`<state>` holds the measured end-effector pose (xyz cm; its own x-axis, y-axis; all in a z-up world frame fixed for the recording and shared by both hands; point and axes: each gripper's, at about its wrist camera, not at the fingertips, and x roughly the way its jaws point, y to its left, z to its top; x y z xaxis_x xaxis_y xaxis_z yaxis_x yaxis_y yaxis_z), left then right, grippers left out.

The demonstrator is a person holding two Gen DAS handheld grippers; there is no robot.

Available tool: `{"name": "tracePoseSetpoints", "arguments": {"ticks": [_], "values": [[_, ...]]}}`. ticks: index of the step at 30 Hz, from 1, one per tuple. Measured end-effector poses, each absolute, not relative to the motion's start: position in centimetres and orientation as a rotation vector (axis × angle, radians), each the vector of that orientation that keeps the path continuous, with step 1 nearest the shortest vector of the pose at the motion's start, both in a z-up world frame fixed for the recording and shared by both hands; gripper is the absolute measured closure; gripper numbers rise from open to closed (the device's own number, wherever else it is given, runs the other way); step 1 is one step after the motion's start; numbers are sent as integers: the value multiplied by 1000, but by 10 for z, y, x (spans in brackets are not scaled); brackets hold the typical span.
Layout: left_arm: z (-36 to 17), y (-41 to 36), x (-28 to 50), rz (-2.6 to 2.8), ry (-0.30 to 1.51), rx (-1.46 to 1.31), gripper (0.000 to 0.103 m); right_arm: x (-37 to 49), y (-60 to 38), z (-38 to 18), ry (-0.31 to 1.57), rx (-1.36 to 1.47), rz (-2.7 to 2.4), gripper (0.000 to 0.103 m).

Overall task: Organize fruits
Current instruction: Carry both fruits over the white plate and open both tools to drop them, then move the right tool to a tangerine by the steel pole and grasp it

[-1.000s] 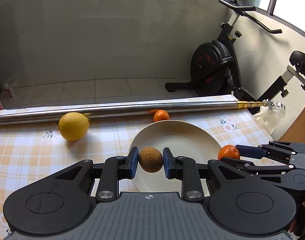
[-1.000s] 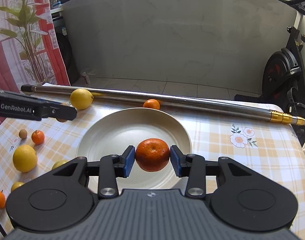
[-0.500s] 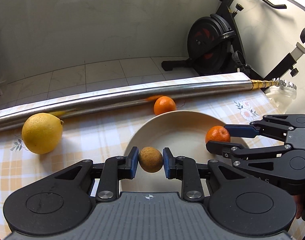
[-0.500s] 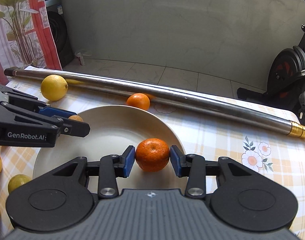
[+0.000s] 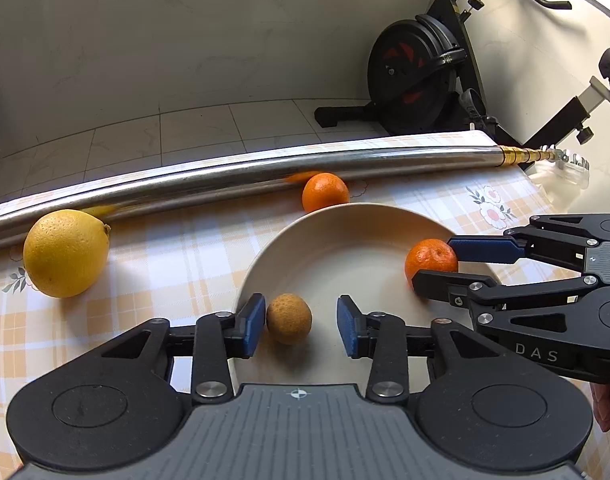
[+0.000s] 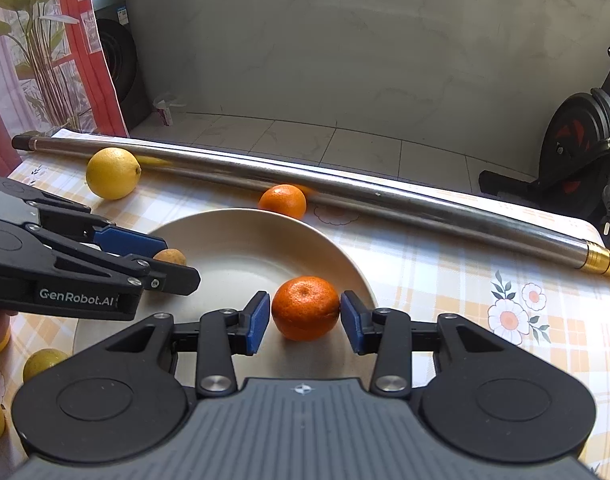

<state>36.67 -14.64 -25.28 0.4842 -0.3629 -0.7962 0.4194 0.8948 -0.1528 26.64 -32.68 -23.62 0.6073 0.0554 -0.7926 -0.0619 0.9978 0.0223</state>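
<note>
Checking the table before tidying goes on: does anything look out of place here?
Yes: a long steel pole lies across the table's far edge, odd among fruit. A mandarin rests against it, outside the plate. Nothing looks spilled or damaged.

Plate [image 5: 265, 256] centre frame, two fruits in it.
I see pipe [image 5: 185, 186] behind; lemon [image 5: 65, 252] left, mandarin [image 5: 325, 196] at plate's far rim.
</note>
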Motion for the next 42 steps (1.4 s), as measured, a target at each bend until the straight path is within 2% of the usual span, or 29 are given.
{"name": "tracePoseSetpoints", "arguments": {"ticks": [3, 13, 23, 33, 42], "values": [[-247, -141, 364, -475, 952, 45, 52, 263, -324, -229, 906, -11, 75, 60], [-218, -109, 350, -430, 896, -19, 51, 262, -315, -209, 892, -37, 93, 60], [-188, -42, 348, -307, 862, -127, 51, 275, -311, -201, 883, -6, 103, 60], [-204, -2, 368, -152, 882, -292, 51, 323, -311, -213, 905, 100, 69, 60], [-210, 6, 372, -126, 886, -297, 51, 365, -337, -231, 999, 312, -15, 60]]}}
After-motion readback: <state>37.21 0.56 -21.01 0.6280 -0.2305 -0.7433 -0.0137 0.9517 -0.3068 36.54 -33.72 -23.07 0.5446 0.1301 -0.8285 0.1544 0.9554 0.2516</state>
